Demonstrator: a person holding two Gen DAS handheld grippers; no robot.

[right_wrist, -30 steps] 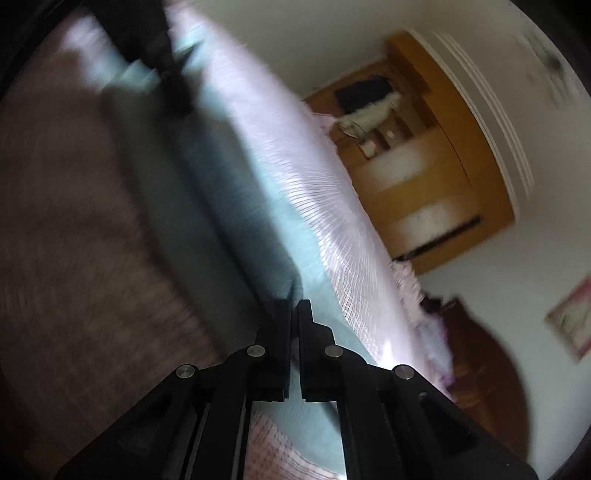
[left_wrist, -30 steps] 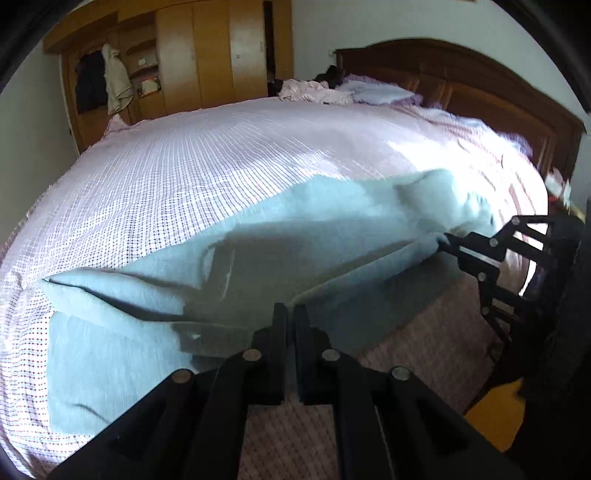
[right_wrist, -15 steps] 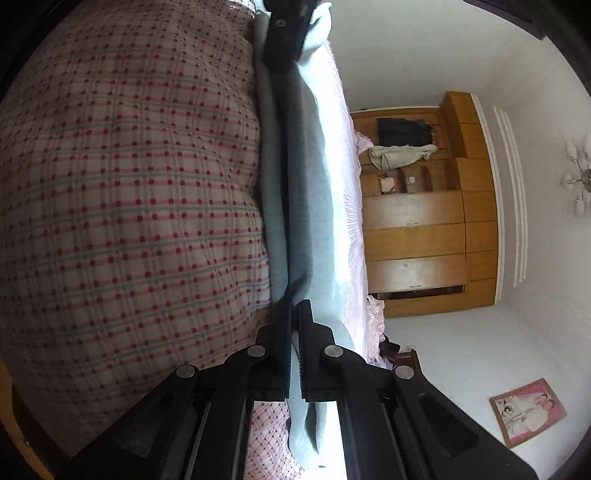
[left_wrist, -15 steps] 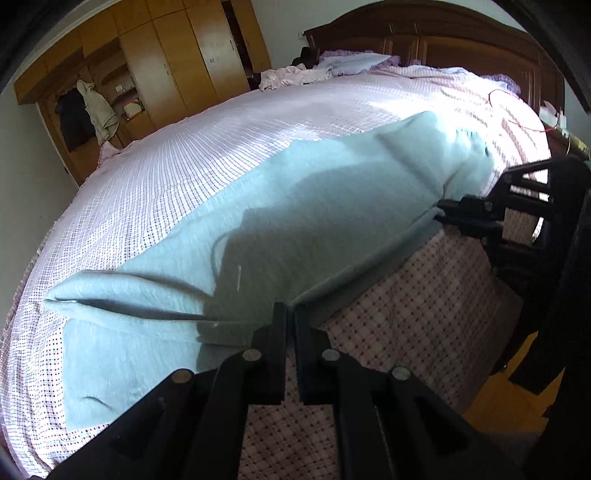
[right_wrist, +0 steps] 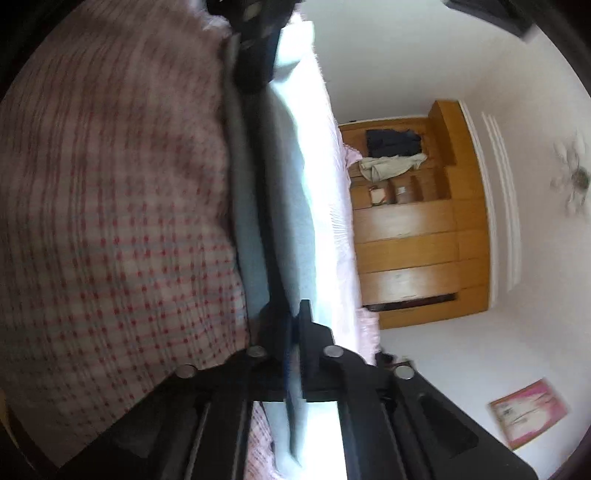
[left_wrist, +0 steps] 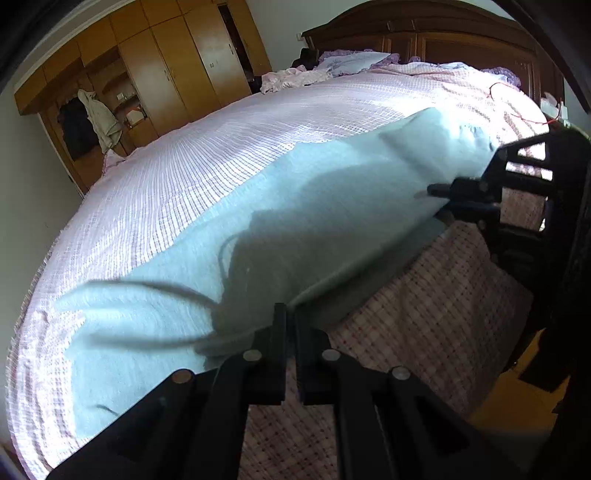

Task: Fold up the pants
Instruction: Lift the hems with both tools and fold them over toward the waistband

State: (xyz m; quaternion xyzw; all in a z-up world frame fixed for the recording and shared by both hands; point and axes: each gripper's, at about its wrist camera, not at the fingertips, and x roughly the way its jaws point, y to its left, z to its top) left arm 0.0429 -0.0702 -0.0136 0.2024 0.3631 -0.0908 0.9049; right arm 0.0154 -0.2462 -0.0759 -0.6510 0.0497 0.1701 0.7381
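Observation:
Light blue pants lie lengthwise along the near edge of the bed, their near edge lifted off it. My left gripper is shut on that edge near the leg end. My right gripper shows at the right in the left wrist view, shut on the same edge near the waist. In the right wrist view my right gripper pinches the blue cloth, and the left gripper shows at the top.
The bed has a pink checked cover; its side hangs down below the pants. A dark wooden headboard and pillows stand at the far end. Wooden wardrobes line the far wall. Bare floor shows at lower right.
Both grippers have carried the held edge of the pants up and further over the bed. The right wrist view has turned and moved closer to the cloth.

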